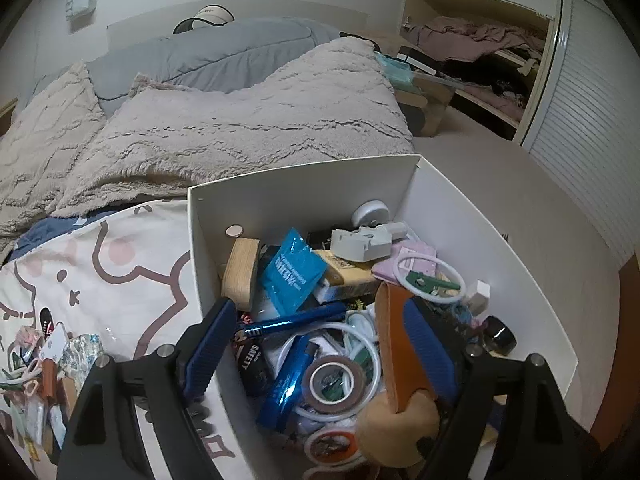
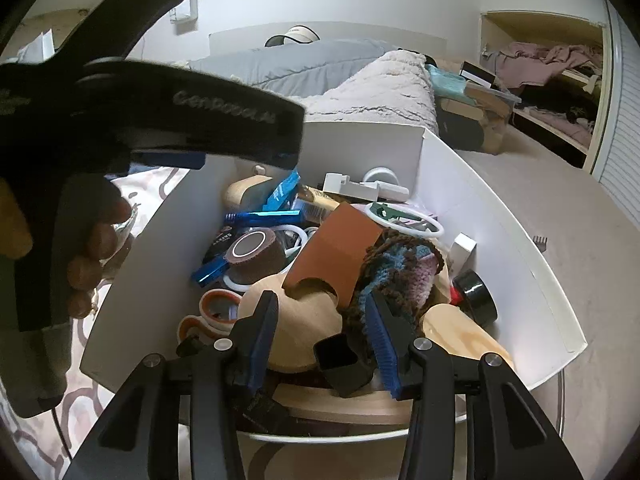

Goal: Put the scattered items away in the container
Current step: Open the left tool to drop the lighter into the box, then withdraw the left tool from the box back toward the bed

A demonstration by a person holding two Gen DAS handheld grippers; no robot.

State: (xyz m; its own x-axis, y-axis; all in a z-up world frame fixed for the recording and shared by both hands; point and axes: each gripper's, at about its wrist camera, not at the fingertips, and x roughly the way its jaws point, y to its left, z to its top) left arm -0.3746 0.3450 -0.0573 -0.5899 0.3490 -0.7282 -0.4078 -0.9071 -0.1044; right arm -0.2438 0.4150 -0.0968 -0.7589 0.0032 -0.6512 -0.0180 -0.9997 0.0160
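Observation:
A white box stands on the bed, full of small items: tape rolls, white rings, a blue packet, a wooden block. My left gripper is open over the box's left wall, its left finger outside the box. A brown leather piece lies against its right finger, loose. In the right wrist view the same box is below my right gripper, which is open over a tan round wooden piece, the brown leather piece and a crocheted cloth. Scattered items lie on the sheet at lower left.
A beige fluffy blanket and a grey duvet cover the bed behind the box. Carpet floor lies to the right, with an open closet beyond. The left gripper's body and the hand holding it fill the right wrist view's left side.

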